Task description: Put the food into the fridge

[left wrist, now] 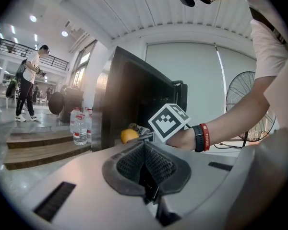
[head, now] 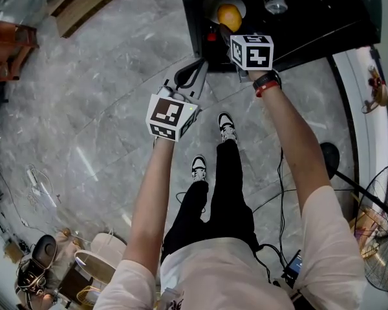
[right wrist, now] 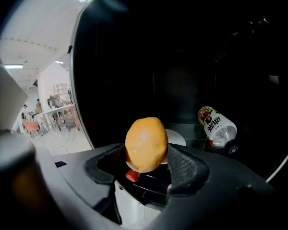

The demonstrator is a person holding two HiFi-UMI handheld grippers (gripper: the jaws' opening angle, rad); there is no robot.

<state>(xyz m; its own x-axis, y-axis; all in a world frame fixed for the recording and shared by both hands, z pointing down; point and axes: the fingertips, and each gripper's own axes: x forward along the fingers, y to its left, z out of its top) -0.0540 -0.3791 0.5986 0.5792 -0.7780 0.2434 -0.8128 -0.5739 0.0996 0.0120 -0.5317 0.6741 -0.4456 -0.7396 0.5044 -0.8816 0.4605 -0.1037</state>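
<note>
Listing what we find at the open fridge point(right wrist: 197, 56): 1 yellow-orange fruit point(right wrist: 145, 143), 1 white plate point(right wrist: 175, 138), 1 bottle point(right wrist: 217, 127), 2 sets of tongs.

Progress: we judge the task part done at most. The bottle lies on its side on a dark shelf inside the fridge, well to the right of the plate. The fruit is not yet put down; it hangs at the mouth of the fridge, in front of and just above the plate, which looks to be where it should go. Left to do, as far as we can see: carry the fruit in, lower it, let it go, pull back.

Right tongs point(right wrist: 149, 164): spread wide and pressed on the fruit from both sides, 1 pad on each flank. The right arm is stretched well forward, with the tongs tipped somewhat downward toward the plate.

Left tongs point(left wrist: 145, 163): pads closed together, with nothing between them. The left arm is also stretched forward but reaches less far; these tongs sit over the floor point(head: 103, 108), outside the fridge, pointing nearly level.
</note>
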